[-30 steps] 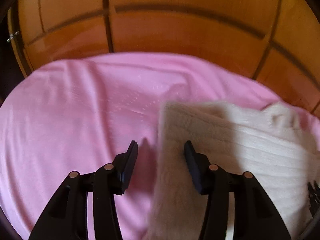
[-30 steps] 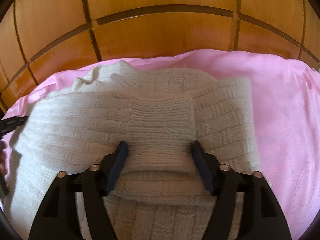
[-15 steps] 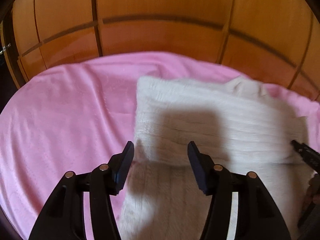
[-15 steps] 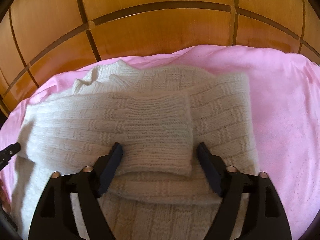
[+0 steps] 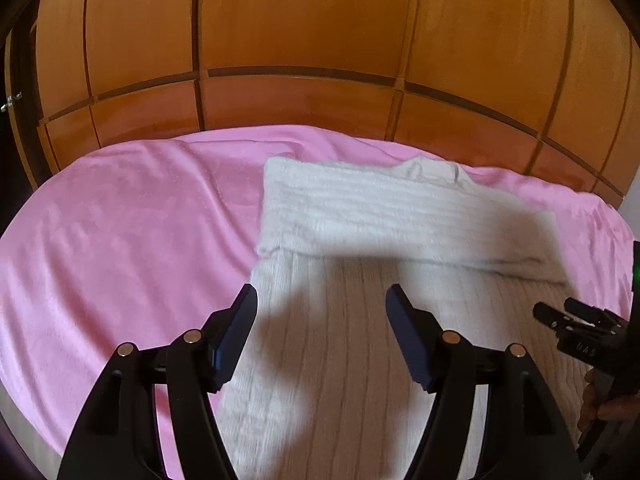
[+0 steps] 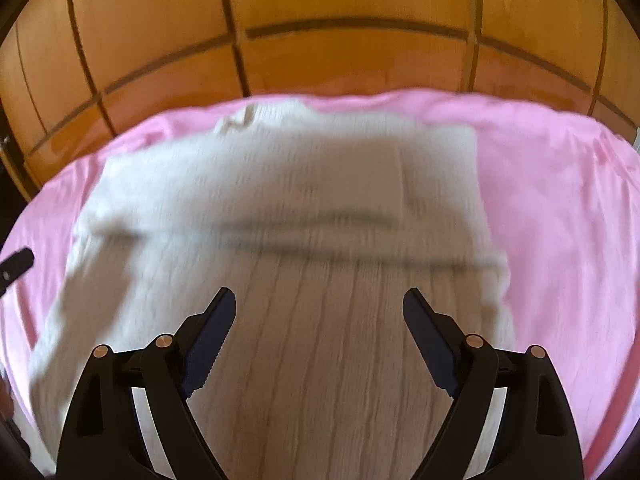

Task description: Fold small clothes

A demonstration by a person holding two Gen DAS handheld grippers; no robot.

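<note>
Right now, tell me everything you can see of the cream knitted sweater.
The cream sweater is a ribbed knit, soft and thick-looking, lying flat on the pink blanket. Its far part carries a band folded across it, the fold's edge running side to side, with a bump of knit at the far edge. Both claws, left claw and right claw, hang open above it, empty.

The sweater (image 5: 360,300) lies on the blanket (image 5: 120,240), its folded band at twelve o'clock; wooden panels (image 5: 300,40) stand behind.
</note>
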